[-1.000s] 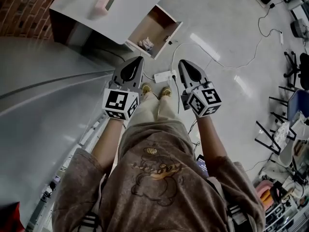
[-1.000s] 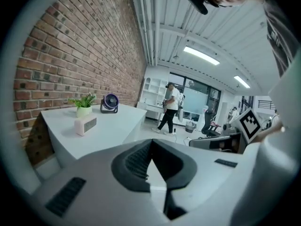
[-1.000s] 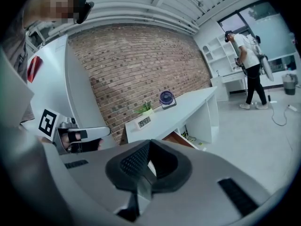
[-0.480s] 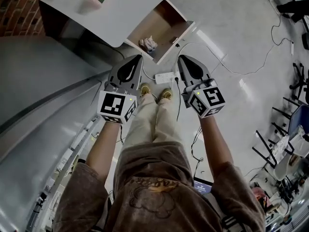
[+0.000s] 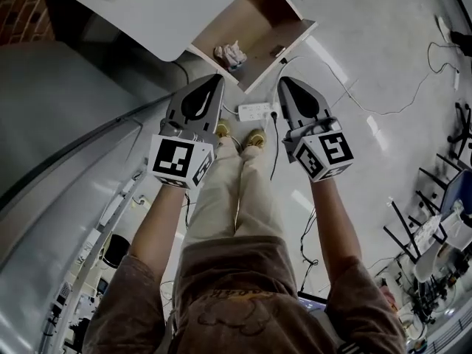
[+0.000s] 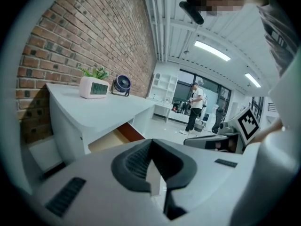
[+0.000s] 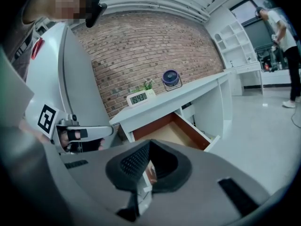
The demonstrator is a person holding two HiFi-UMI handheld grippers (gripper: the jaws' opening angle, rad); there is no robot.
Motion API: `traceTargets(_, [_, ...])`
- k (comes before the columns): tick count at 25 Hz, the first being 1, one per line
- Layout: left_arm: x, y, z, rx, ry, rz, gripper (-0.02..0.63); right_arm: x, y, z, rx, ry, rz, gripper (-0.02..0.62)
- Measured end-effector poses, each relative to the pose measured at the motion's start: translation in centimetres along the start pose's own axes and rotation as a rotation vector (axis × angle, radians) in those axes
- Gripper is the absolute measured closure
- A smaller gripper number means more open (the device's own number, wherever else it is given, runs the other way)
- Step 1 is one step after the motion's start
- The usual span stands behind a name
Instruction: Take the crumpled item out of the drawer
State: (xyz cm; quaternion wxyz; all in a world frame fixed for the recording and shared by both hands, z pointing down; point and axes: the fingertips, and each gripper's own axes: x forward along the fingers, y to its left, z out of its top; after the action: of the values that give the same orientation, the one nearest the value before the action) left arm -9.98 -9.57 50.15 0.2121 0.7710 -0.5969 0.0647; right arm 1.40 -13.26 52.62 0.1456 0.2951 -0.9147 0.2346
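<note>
Your left gripper (image 5: 214,82) and right gripper (image 5: 282,82) hover side by side above the floor (image 5: 354,57), both pointing toward the open drawer (image 5: 289,44) under the white worktop (image 5: 147,9). The left fingers (image 6: 134,161) are pressed together with nothing between them, and so are the right fingers (image 7: 134,165). The crumpled item (image 5: 230,53) lies inside the drawer, near the side wall closest to your left gripper and apart from both grippers. A power strip (image 5: 254,111) rests on the floor between them.
</note>
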Motion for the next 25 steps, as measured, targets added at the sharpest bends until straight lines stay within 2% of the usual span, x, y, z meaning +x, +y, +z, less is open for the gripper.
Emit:
traceTargets(5, [0.0,0.7,-1.7,-0.002,0.000,0.008,0.598,0.8,-0.1,-1.4,-0.010,0.002,-0.015,0.597])
traceTargets(12, [-0.4,0.8,-2.0,-0.018,-0.006,0.004,0.598,1.7,0.0,-1.5,-0.041,0.009,-0.020,0.598])
traceTargets(14, [-0.6,0.9,-2.1,-0.022,-0.009,0.004,0.598,1.9,0.2,-1.5,-0.039,0.009,-0.014,0.554])
traceTargets(20, [-1.0,1.1,-2.8,-0.047,-0.002,0.008,0.598,2.3,0.4,-1.9,-0.033,0.014,-0.015,0.498])
traceTargets(25, [-1.3,1.4,-3.0,-0.050,0.001,0.005,0.598,2.7,0.7,-2.3,-0.034,0.029,-0.001,0.411])
